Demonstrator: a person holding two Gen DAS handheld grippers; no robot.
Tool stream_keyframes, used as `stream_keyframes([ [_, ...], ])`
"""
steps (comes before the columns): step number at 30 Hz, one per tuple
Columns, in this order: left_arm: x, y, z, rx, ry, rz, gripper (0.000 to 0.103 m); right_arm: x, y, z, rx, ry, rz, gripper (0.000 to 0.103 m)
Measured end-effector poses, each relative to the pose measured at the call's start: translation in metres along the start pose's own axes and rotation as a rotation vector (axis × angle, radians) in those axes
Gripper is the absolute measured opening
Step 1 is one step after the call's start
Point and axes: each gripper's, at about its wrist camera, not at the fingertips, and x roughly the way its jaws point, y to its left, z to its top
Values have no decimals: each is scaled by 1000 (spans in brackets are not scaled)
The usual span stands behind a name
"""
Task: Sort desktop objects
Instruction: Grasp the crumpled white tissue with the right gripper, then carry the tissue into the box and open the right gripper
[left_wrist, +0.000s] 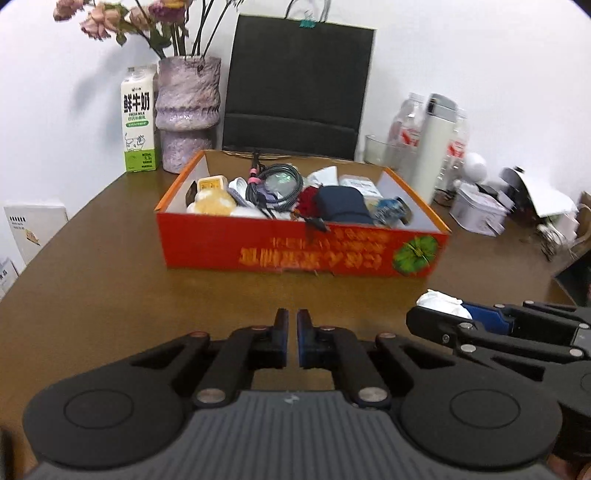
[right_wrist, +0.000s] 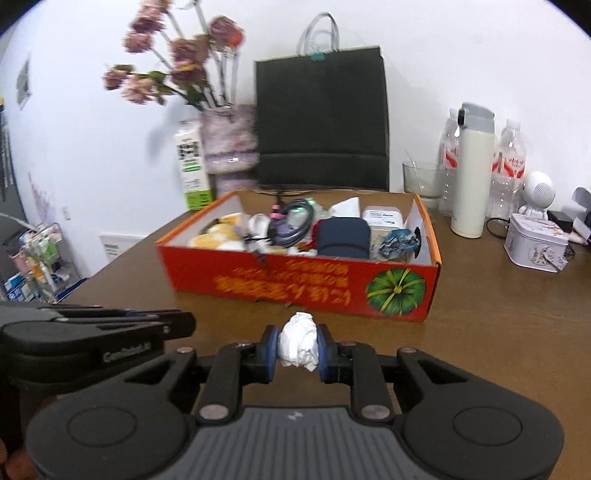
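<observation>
A: Grippers, 2 in view. Right gripper (right_wrist: 297, 347) is clamped on 1 crumpled white paper wad (right_wrist: 298, 340), held just in front of the orange box (right_wrist: 295, 282), near its long front wall.

B: Left gripper (left_wrist: 292, 341)?

A: Jaws nearly together, thin gap, nothing btwn them. Sits left of the right one, also in front of the box.

B: Box contents?

A: 1 navy pouch (left_wrist: 344, 205), 1 coiled grey cable (left_wrist: 275, 188), 1 yellow plush (left_wrist: 214, 202), 1 blue crinkled wrapper (right_wrist: 399, 238), plus small bits I can't make out.

B: Behind the box?

A: 1 black bag (right_wrist: 322, 118), 1 milk carton (left_wrist: 137, 120), 1 purple vase (left_wrist: 187, 110) w/ dried flowers. Right of the box: 1 glass cup (right_wrist: 423, 180), 1 white thermos (right_wrist: 473, 170), 2 water bottles, 1 tin (right_wrist: 535, 243). All on 1 brown table (left_wrist: 110, 288).
</observation>
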Motion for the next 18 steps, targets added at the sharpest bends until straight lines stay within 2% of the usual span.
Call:
stream_keyframes([
  [4,-44,2,-34,-12,11,-22,6,-47,15,-27,2,-11,26,20],
  [7,-77,3,-66,-25,16,-19,6,-78,22,-53,10,6,-7,20],
  [10,-103,2,-90,24,10,-5,7,-104,25,-78,35,26,5,20],
  [14,-128,11,-109,19,6,22,7,-136,33,-107,24,41,-10,20],
  [18,-135,6,-111,33,9,-2,7,-153,36,-116,0,45,-28,21],
])
